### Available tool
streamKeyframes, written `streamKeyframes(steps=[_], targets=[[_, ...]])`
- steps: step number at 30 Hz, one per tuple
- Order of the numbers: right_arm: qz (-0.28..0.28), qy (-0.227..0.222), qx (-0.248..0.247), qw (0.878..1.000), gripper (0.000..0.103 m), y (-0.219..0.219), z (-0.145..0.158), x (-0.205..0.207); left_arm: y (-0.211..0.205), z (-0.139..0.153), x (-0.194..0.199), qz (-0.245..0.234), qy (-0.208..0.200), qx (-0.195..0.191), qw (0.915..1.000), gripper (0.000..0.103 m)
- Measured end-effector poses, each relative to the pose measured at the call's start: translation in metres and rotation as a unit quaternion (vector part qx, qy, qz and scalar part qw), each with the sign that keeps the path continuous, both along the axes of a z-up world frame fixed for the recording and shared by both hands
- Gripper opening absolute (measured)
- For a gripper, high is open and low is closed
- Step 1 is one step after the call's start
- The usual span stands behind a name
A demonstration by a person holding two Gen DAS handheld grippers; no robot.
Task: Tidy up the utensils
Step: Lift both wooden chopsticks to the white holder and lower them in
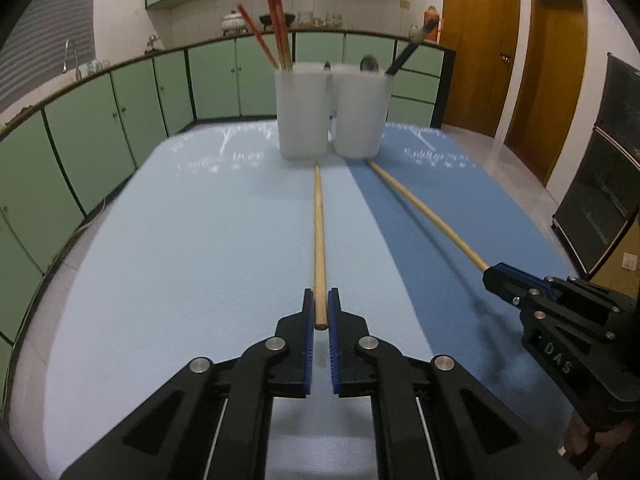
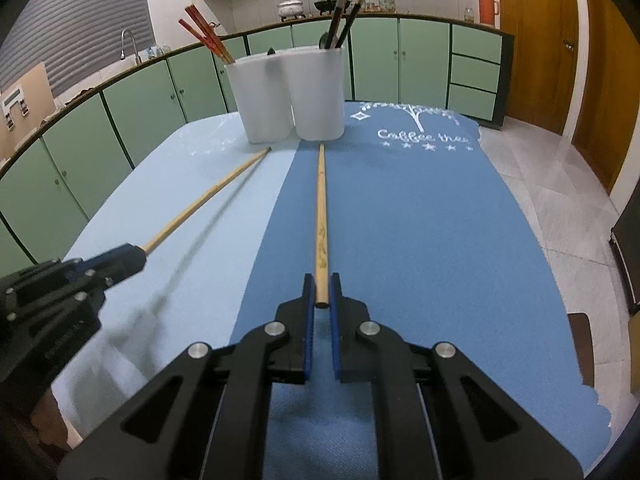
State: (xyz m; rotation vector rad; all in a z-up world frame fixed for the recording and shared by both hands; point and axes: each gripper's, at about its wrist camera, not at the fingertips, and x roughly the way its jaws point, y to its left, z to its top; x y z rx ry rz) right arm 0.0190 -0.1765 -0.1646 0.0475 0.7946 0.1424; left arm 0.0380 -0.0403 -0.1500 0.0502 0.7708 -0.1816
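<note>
Left gripper [image 1: 320, 308] is clamped on the near end of a plain wooden chopstick [image 1: 319, 240], jaws narrow w/ the stick pinched between the blue pads. Right gripper [image 2: 321, 292] is the same: narrow jaws pinching the end of a second wooden chopstick [image 2: 321, 208] w/ a faint pattern burnt into it. Both sticks point away toward two white plastic cups at the far end of the table, tips close to the cup bases; can't tell if they touch. Left cup [image 1: 301, 114] holds red chopsticks [image 1: 276, 28]; right cup [image 1: 362, 110] holds black chopsticks [image 2: 344, 12] and what looks like a spoon, only its top showing. The cups stand side by side, touching or nearly so. Left stick is over a light blue mat [image 1: 192, 248], right one over a darker blue mat [image 2: 420, 220] w/ white "Coffee" lettering and a tree print. Mats lie edge to edge. Behind: green cabinets [image 1: 120, 116], a counter w/ pots, a sink tap [image 1: 72, 56] at left, wooden doors [image 1: 480, 40] at right.
</note>
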Motion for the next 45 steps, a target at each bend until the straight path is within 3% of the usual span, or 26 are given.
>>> streamKeyframes(steps=[8, 22, 45], targets=[[-0.002, -0.031, -0.004, 1.000, 0.006, -0.004, 0.038, -0.002, 0.007, 0.048, -0.005, -0.011, -0.049, -0.014, 0.9986, 0.007], [0.004, -0.103, 0.008, 0.995, 0.006, -0.024, 0.131, 0.002, 0.020, 0.116, 0.004, -0.016, -0.123, -0.047, 0.9911, 0.007], [0.086, -0.098, 0.022, 0.991, 0.006, -0.019, 0.197, 0.044, 0.020, 0.157, 0.022, -0.064, -0.139, -0.052, 0.9869, 0.006]])
